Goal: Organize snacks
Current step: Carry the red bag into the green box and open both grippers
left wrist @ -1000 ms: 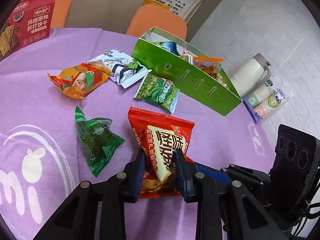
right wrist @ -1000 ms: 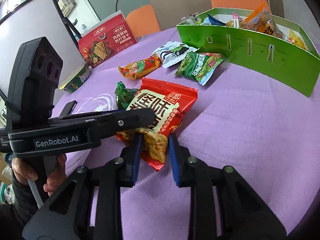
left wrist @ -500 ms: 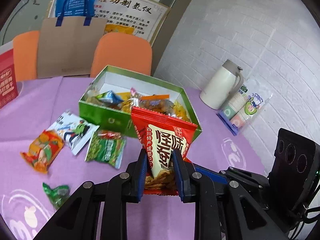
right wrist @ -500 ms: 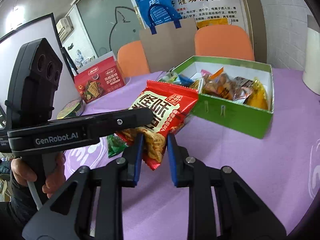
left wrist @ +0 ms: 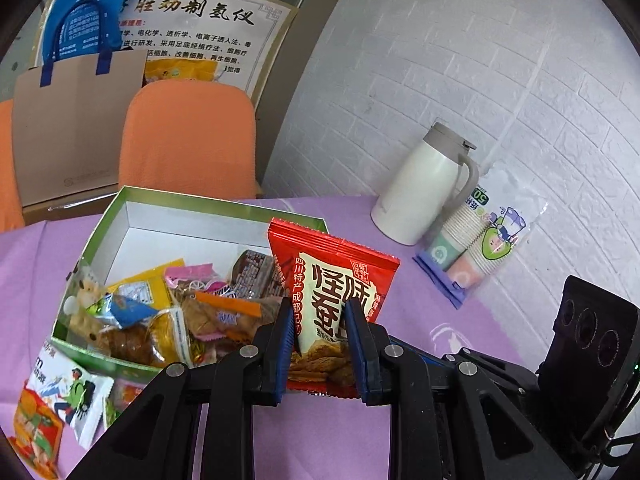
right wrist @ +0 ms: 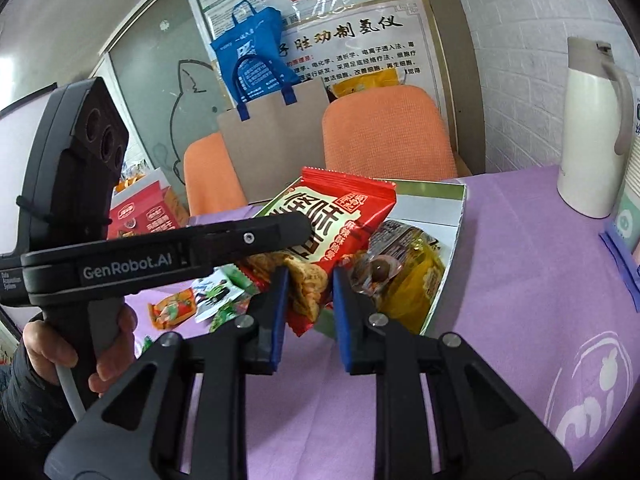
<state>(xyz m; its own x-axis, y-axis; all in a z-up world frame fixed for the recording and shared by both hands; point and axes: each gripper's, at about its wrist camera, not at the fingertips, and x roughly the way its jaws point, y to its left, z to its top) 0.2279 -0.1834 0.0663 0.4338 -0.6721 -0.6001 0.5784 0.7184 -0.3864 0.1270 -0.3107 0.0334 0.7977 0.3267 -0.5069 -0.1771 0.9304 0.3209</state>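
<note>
**Two grippers on one red snack bag above the green box**

One red snack bag (left wrist: pixel 336 300) is held upright in the air by both grippers. In the left wrist view, the lower part of the bag is pinched between the blue-padded fingers of the left gripper (left wrist: pixel 318 344), which are closed on it. In the right wrist view, the bottom corner of the same bag (right wrist: pixel 340 216) is caught between the fingers of the right gripper (right wrist: pixel 308 316), also closed on it. The left gripper is seen there from the side, held by a hand (right wrist: pixel 80 344) in a dark sleeve.

The bag is placed just in front of and partly over the near right corner of the green box (left wrist: pixel 108 216), which stands open on the desk (left wrist: pixel 440 320) covered with purple cloth. Many small wrapped snacks (left wrist: pixel 180 320) are lying inside the box, mostly in its near half; the far part shows a bare white floor. Three loose packets (left wrist: pixel 76 396) are seen on the cloth beside the left of the box.

A white thermos jug (left wrist: pixel 424 188) and a sleeve of paper cups (left wrist: pixel 476 240) stand near the white brick wall, well apart from the box. Orange chairs (left wrist: pixel 188 140) and a paper bag with blue handles (left wrist: pixel 72 120) are seen behind the desk.
</note>
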